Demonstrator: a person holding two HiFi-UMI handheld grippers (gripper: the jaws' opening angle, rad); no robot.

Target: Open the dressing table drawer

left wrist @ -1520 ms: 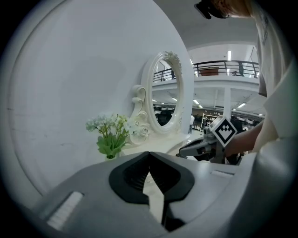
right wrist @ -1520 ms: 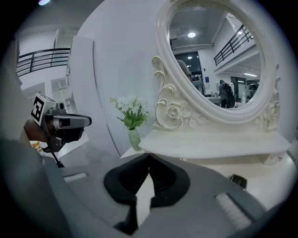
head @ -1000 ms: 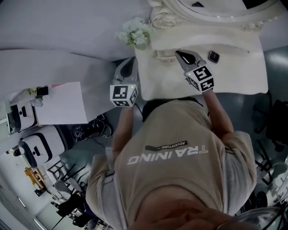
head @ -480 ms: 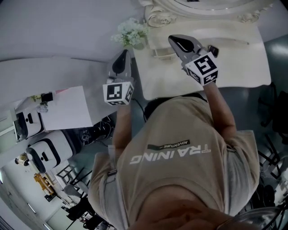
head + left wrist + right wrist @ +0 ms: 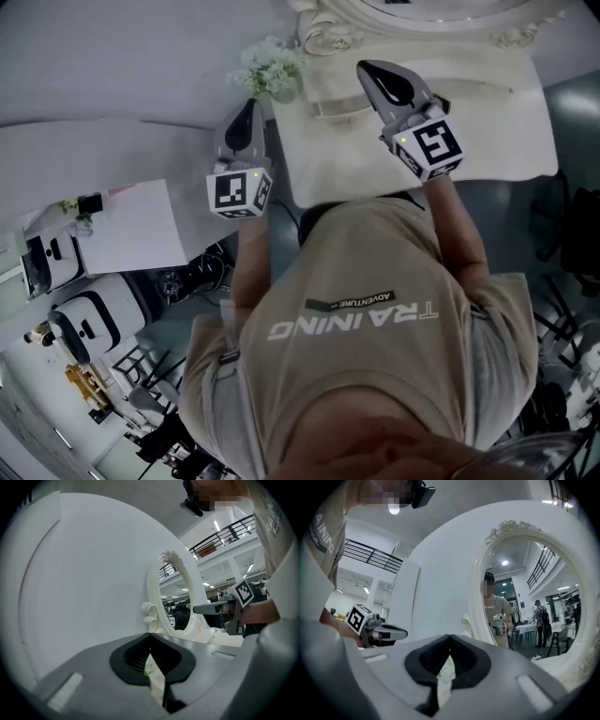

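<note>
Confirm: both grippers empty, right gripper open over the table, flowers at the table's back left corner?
Wrong on one count: the right gripper is shut, jaws together in the right gripper view. It is empty and over the table; the left gripper is empty too; the flowers are at the back left corner.

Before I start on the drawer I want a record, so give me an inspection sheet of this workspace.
Surface: dressing table top, cream, mostly bare.
Job's things: drawer not visible in any view; mirror stands at the back.
Clutter: flowers at the top's back left corner.
Grippers: left hand-held gripper and right hand-held gripper both shut, nothing held; right over the top, left off its left edge.
Cables: dark tangle, likely cables, on the floor.
Surroundings: white desk with paper; white machines.
</note>
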